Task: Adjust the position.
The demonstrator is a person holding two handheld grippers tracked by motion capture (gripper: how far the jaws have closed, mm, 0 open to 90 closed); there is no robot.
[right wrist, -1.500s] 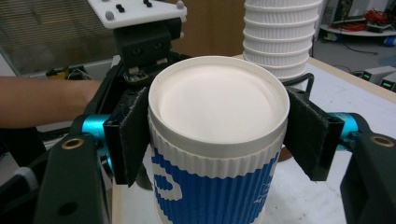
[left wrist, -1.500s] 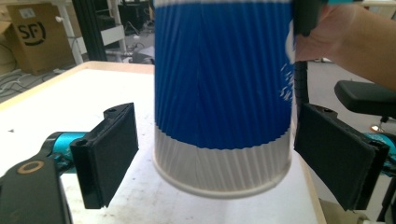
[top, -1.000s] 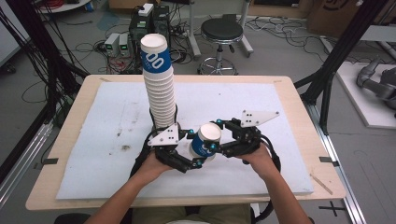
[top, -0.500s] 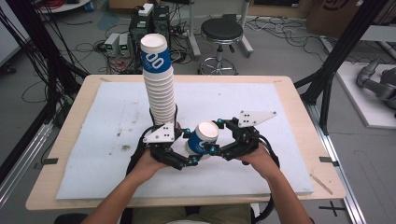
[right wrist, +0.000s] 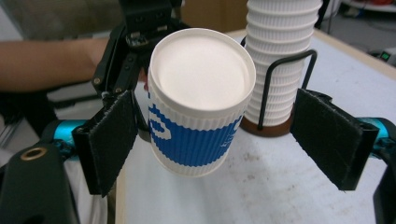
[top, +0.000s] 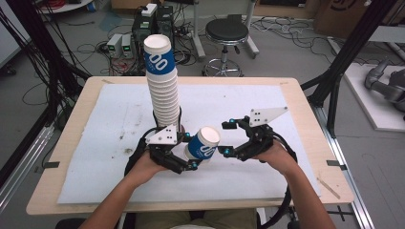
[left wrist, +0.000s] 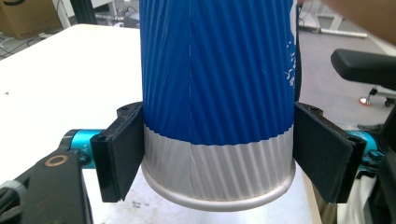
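The right gripper (top: 224,138) has let go; its jaws now stand open. The ribbed blue-and-white paper cup (top: 203,144), apparently gripped by the left gripper (top: 187,153), lies base-first toward them, beside the tall cup stack (top: 162,81).

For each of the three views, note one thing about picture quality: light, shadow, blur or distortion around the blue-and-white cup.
High view: even overhead light, soft shadows on the table, slightly soft detail. Left gripper view: the cup is very close and looms large, its ribs still sharp; the background is blurred. Right gripper view: the cup's white base is bright, nearly washed out; the cup stack looks softer.
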